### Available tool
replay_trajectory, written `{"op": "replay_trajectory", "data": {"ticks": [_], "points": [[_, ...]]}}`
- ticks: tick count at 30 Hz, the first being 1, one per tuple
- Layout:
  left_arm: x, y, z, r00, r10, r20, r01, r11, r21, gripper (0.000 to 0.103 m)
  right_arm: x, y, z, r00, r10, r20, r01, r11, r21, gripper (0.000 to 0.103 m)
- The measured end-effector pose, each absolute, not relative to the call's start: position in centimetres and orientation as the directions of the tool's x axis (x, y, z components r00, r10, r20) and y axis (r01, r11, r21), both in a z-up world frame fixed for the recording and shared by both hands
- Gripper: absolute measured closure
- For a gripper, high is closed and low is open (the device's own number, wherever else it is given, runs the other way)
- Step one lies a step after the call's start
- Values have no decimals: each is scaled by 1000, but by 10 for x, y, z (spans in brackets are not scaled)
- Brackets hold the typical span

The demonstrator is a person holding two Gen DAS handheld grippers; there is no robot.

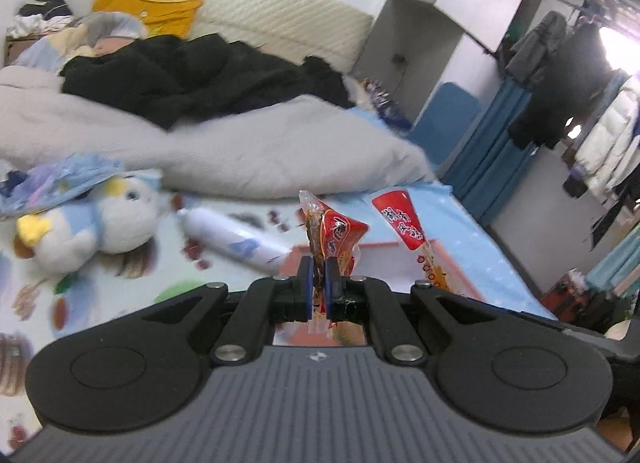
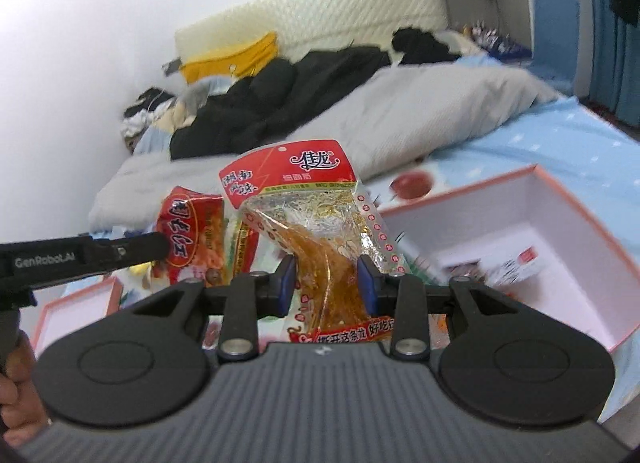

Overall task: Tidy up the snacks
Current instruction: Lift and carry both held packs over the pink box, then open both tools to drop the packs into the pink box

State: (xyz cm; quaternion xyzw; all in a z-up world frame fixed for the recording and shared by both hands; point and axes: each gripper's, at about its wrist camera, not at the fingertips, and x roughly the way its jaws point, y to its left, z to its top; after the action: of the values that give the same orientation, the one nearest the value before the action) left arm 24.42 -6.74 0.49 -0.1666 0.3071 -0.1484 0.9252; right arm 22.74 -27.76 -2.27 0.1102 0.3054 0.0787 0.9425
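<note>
My left gripper (image 1: 319,275) is shut on a small red snack packet (image 1: 336,237), held upright above the bed. The same packet (image 2: 196,235) shows in the right wrist view, with the left gripper's black finger touching its left side. My right gripper (image 2: 327,281) is shut on a larger red and clear snack packet (image 2: 308,223) of orange strips, held upright; it also shows in the left wrist view (image 1: 404,223). A pink-rimmed white box (image 2: 560,219) lies open on the bed to the right, with small items inside.
A second pink-rimmed tray or lid (image 2: 80,303) lies at lower left. A penguin plush (image 1: 88,223) and a white cylinder (image 1: 236,239) lie on the patterned sheet. A grey duvet (image 1: 240,147) and black clothes (image 1: 192,75) are piled behind.
</note>
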Motion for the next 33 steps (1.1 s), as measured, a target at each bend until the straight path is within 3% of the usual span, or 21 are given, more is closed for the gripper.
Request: {"op": "replay_trajectory", "data": {"ticks": [9,25,33], "points": [[271,-142,14,739,-457,-495,248,867,-431,97,233,-344,-17,826,147,-544,-21,973,231,67],[342,-229,-112,530,-455,-716,264,891,-370,96,272,-398,-134,667,100,-739,97,971,219,67],[351,-232,-139,495,-434,-753,241,901,-360,95,284,-401,-160,617,128,-776,71,974,217,66]]}}
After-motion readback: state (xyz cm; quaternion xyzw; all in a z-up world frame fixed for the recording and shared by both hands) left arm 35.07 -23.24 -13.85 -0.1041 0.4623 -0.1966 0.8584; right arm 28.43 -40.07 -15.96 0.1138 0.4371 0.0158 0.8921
